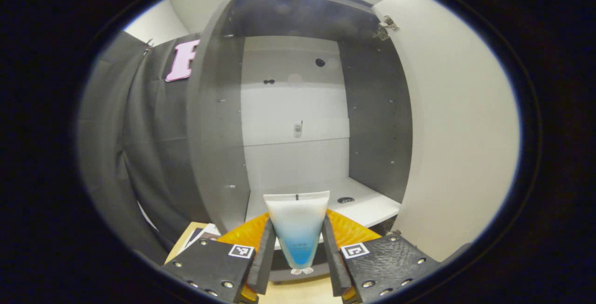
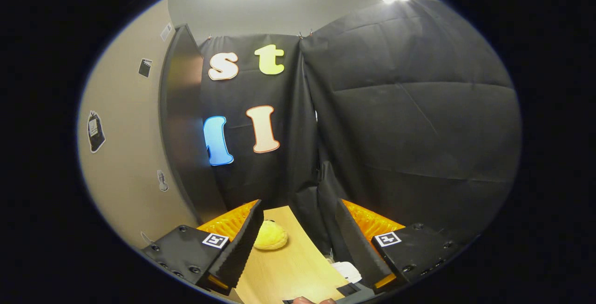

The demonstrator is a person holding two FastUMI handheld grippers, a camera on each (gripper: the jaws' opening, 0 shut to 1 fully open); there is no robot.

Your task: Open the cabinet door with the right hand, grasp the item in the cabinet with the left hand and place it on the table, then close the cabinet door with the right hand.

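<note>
Left gripper (image 1: 298,253) pinches the tube (image 1: 298,229); right gripper (image 2: 298,243) gapes wide, empty

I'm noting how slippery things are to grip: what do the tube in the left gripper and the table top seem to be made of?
The tube looks like soft translucent plastic: frosted, with blue contents showing through and a flat crimped end. The table top looks like light wood or wood-look laminate: pale grain, smooth matte surface; which one I cannot tell.

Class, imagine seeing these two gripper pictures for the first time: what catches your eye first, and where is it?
First, the white-and-blue tube pinched between the left gripper fingers, in front of the open cabinet with its door swung right. In the right gripper view, a yellow soft item lies on the wooden table beside the open right gripper.
</note>
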